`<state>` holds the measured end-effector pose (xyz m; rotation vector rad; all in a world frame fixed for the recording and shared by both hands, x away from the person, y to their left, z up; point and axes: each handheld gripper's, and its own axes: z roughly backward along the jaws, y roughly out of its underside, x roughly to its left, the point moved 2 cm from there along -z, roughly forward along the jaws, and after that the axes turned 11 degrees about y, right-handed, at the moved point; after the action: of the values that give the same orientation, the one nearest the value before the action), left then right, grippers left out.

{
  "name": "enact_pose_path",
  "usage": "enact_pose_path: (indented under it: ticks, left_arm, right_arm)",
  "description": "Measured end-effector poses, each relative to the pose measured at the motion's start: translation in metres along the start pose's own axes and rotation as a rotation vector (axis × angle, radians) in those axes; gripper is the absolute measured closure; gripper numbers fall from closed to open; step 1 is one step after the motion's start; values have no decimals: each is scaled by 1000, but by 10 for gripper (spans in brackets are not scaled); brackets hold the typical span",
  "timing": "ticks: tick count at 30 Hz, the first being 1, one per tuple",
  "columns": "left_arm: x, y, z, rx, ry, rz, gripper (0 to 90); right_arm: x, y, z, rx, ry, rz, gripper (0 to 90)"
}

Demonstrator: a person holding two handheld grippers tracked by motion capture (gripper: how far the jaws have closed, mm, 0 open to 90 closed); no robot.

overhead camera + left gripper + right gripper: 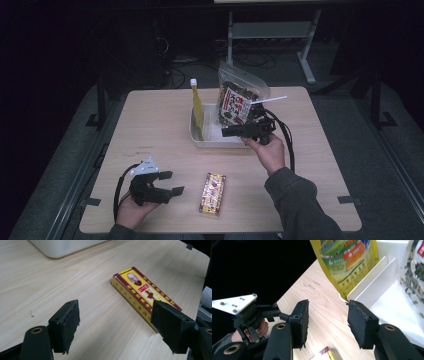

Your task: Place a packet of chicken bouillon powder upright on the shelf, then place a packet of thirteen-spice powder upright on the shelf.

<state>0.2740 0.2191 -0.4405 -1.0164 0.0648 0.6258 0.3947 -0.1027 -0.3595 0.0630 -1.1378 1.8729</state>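
Left gripper rests low near the table's front edge, jaws spread wide with nothing between; right gripper reaches forward, level, jaws parted and empty

1. A light wooden table with rounded corners stands in a dim room.
2. Grey carpeted floor surrounds it.
3. Beyond the far edge, a white metal desk frame rises into darkness.
4. Dark cables lie tangled on the floor behind the table.
5. The far background is nearly black.
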Motion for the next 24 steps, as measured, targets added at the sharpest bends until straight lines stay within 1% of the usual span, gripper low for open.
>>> enact_pose_path:
  ticks: [4, 6, 8, 9, 11, 16, 18, 21, 23, 24]
  left_arm:
    - [-6, -3, -4, -1, 1, -11, 223]
    - [-9, -4, -7, -4, 10, -13, 216]
    - [-14, -5, -12, 8, 25, -20, 213]
    - [-16, -5, -15, 21, 31, -26, 210]
    - [-20, -6, -22, 39, 37, -38, 203]
    - [-28, -7, -38, 73, 54, -50, 183]
    - [-31, -7, -43, 84, 60, -55, 176]
    - [-36, -7, -49, 89, 68, -54, 164]
    - [-38, -7, -53, 89, 65, -56, 164]
    - [-39, -6, -54, 95, 59, -58, 162]
  right_arm:
    - [-1, 9, 0, 17, -8, 5, 498]
    - [-1, 13, -1, 29, -8, 13, 497]
    - [-1, 19, -2, 43, -1, 22, 497]
    - [-1, 21, -2, 46, 0, 23, 496]
    - [-1, 28, -2, 55, 1, 33, 495]
    - [-4, 41, 0, 69, -4, 31, 480]
    - [-6, 46, 1, 72, 2, 31, 474]
    - [-9, 53, 3, 75, 0, 24, 466]
    - [-9, 57, 5, 74, 2, 18, 460]
    - [-10, 60, 6, 71, -5, 14, 455]
